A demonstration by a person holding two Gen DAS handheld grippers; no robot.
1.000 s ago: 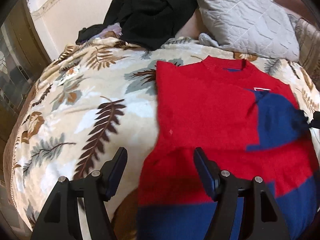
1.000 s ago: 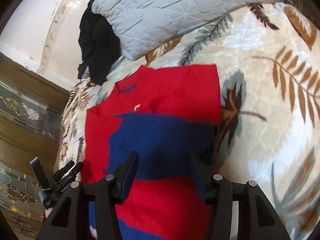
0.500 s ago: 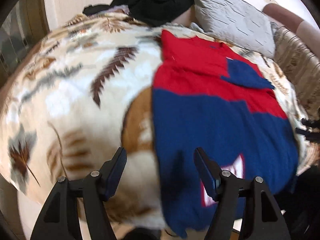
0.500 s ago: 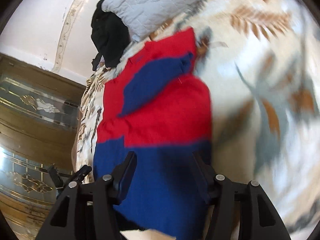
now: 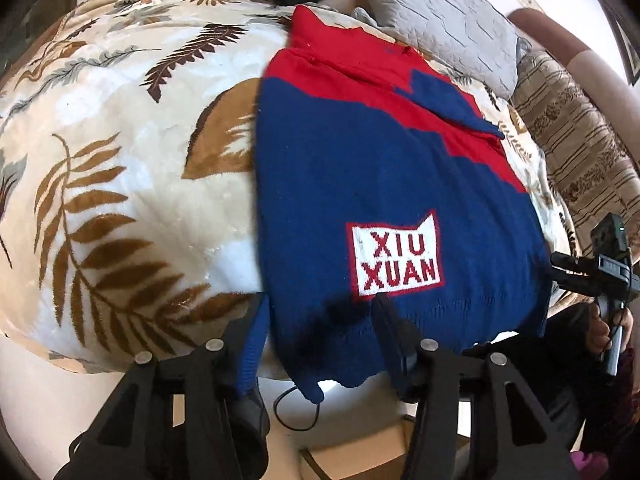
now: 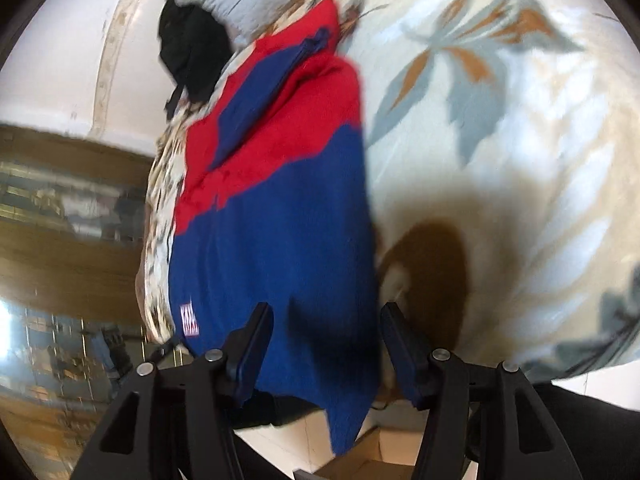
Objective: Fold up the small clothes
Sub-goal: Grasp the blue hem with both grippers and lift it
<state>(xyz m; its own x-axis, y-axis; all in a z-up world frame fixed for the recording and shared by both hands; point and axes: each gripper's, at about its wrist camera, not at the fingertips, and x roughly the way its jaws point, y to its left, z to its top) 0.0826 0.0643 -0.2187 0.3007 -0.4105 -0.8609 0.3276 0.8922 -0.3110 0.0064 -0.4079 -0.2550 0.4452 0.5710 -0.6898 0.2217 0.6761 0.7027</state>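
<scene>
Clearly soft, limp red-and-blue knitted sweater flat on leaf-patterned bed blanket, hem overhanging; best pinched at hem corners, left hand-held gripper closing around one, right hand-held gripper half-open astride the other.

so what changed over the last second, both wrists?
Both grippers pulled back from mid-sweater to its blue hem hanging over the bed edge. Left gripper jaws are closing around the hem's left corner; right gripper straddles the right corner, jaws open. No firm grip visible yet. Sweater, leaf-print blanket, grey pillow and black clothes stayed put.
</scene>
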